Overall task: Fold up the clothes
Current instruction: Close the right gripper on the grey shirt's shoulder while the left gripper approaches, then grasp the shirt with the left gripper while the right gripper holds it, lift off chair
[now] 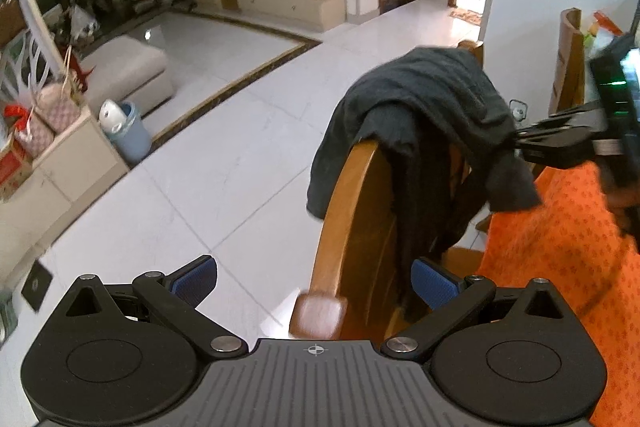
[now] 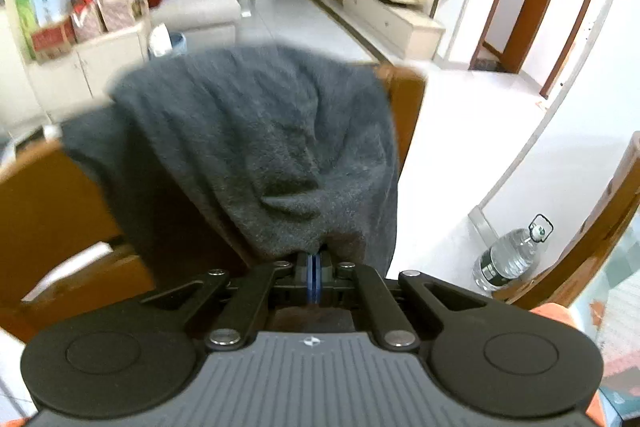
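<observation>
One dark grey garment [image 2: 256, 131] hangs bunched over the wooden chair back [image 1: 356, 219], soft and limp we judge, so our right gripper [image 2: 314, 267] pinches its near hem while our left gripper [image 1: 316, 283] waits spread wide nearby.

Dark grey garment [image 1: 424, 95] draped over chair back [image 1: 352, 203]
</observation>
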`<state>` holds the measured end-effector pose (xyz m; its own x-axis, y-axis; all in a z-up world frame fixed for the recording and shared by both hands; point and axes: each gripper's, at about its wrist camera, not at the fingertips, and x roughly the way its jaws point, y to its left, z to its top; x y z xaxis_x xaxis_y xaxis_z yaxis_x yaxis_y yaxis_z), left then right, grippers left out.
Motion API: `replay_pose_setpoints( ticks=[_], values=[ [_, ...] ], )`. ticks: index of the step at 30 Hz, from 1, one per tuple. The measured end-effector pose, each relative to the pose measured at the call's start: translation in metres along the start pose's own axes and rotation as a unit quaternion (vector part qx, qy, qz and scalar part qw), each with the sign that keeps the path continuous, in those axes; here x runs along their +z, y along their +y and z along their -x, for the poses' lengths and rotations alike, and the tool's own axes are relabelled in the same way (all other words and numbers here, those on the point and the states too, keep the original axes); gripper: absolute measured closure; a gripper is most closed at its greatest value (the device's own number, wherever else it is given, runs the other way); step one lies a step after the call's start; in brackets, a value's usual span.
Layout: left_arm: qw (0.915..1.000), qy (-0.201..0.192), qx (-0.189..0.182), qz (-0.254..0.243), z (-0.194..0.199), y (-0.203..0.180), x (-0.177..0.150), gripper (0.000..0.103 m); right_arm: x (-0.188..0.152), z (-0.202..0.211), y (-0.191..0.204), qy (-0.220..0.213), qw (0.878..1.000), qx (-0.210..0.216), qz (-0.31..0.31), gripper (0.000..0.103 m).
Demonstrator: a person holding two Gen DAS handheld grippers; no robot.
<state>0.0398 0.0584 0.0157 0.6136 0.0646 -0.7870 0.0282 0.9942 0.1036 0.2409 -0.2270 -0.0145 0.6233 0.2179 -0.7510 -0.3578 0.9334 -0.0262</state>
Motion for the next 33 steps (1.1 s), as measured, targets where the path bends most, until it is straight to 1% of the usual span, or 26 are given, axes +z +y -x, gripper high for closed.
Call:
replay_pose_setpoints(
  ticks=[3,6,8,9,11,12,13,14,15,17,18,21,24,27,29,30,31,32,33],
  values=[
    [0.9995,-0.021,-0.006,-0.022,-0.001,-0.009,0.012,0.000,-0.001,0.030,-0.001,-0.018,1.000,0.013,0.001,0.101],
    [0.9976,-0.042,-0.013,-0.053,-0.005,-0.022,0.023,0.000,0.000,0.057,0.005,-0.024,0.999,0.030,-0.006,0.101],
    [0.9964,-0.050,-0.029,-0.062,-0.006,-0.031,0.033,0.000,0.001,0.075,0.009,-0.026,0.999,0.043,-0.011,0.102],
    [0.9959,-0.051,-0.050,-0.055,-0.006,-0.033,0.038,0.000,0.001,0.084,0.011,-0.027,0.998,0.049,-0.014,0.102],
    [0.9924,-0.043,-0.114,-0.019,-0.003,-0.032,0.048,0.000,0.002,0.102,0.015,-0.030,0.997,0.061,-0.020,0.102],
    [0.9880,-0.036,-0.150,0.005,-0.003,-0.029,0.052,0.000,0.002,0.111,0.017,-0.031,0.997,0.067,-0.022,0.102],
    [0.9817,-0.027,-0.186,0.033,-0.005,-0.027,0.056,0.000,0.002,0.119,0.022,-0.032,0.997,0.071,-0.024,0.102],
    [0.9731,-0.015,-0.221,0.062,-0.008,-0.024,0.060,0.000,0.000,0.125,0.028,-0.032,0.996,0.073,-0.025,0.102],
    [0.9660,-0.003,-0.244,0.086,-0.012,-0.022,0.063,0.000,-0.002,0.130,0.033,-0.032,0.996,0.075,-0.027,0.102],
    [0.9552,0.023,-0.266,0.127,-0.024,-0.022,0.069,0.001,-0.007,0.139,0.038,-0.031,0.996,0.077,-0.034,0.102],
    [0.9513,0.034,-0.272,0.142,-0.030,-0.022,0.071,0.002,-0.011,0.144,0.042,-0.030,0.996,0.080,-0.040,0.102],
    [0.9450,0.060,-0.272,0.171,-0.047,-0.025,0.077,0.005,-0.021,0.155,0.048,-0.029,0.994,0.088,-0.057,0.102],
    [0.9396,0.081,-0.276,0.185,-0.064,-0.031,0.080,0.007,-0.030,0.167,0.057,-0.027,0.992,0.099,-0.073,0.102],
    [0.9336,0.099,-0.280,0.201,-0.081,-0.036,0.082,0.020,-0.038,0.178,0.067,-0.021,0.989,0.111,-0.090,0.102],
    [0.9294,0.099,-0.285,0.212,-0.088,-0.036,0.079,0.051,-0.044,0.186,0.071,-0.016,0.988,0.118,-0.101,0.102],
    [0.9281,0.094,-0.287,0.217,-0.089,-0.035,0.078,0.057,-0.047,0.188,0.073,-0.014,0.987,0.120,-0.104,0.102],
    [0.9273,0.086,-0.288,0.223,-0.087,-0.032,0.076,0.080,-0.049,0.189,0.073,-0.012,0.987,0.121,-0.106,0.102],
    [0.9265,0.078,-0.289,0.228,-0.086,-0.029,0.075,0.094,-0.051,0.192,0.074,-0.011,0.987,0.121,-0.107,0.102],
    [0.9269,0.069,-0.292,0.225,-0.080,-0.028,0.075,0.094,-0.055,0.197,0.077,-0.009,0.987,0.120,-0.106,0.102]
  ],
)
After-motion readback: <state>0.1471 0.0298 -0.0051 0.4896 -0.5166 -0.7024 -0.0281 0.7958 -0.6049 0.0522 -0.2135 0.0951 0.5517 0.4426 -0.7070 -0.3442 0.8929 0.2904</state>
